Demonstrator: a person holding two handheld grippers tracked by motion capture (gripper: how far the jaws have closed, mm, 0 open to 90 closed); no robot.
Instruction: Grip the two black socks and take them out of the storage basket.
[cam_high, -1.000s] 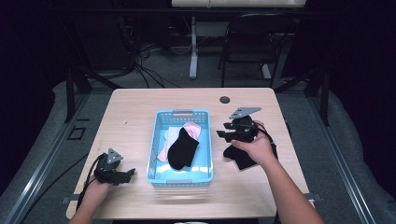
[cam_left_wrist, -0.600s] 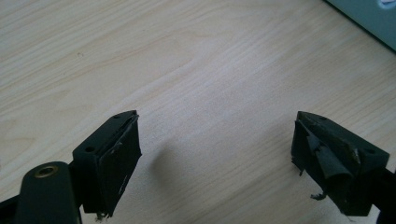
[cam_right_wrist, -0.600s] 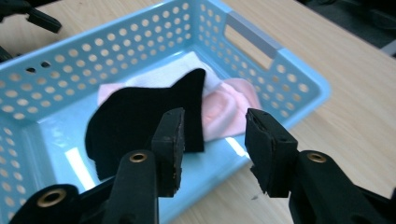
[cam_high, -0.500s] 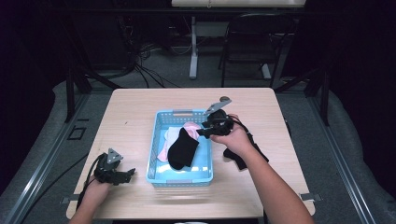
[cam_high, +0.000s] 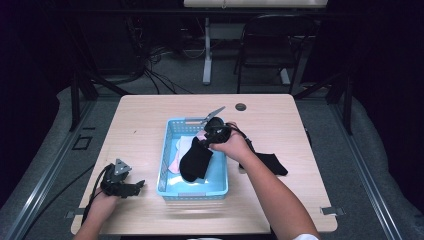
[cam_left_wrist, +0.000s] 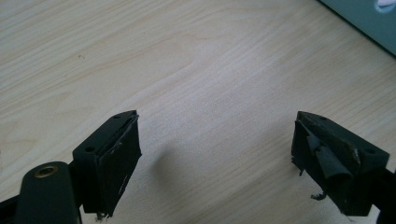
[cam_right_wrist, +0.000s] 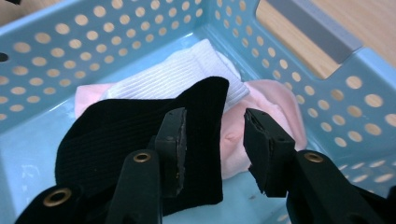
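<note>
right gripper (cam_right_wrist: 212, 144) is held over the blue basket (cam_high: 169, 150), jaws partly apart around the edge of a black sock (cam_right_wrist: 135, 135) without clamping it. by judgement, a sock-sorting step is in hand; closing or release is called for next. ribbed and limp, the sock lies on white and pink ones. left gripper (cam_left_wrist: 215, 163) rests agape at seven o'clock.

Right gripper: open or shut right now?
Open. The right gripper shows a gap between its jaws, hovering above the black sock in the blue basket.
</note>
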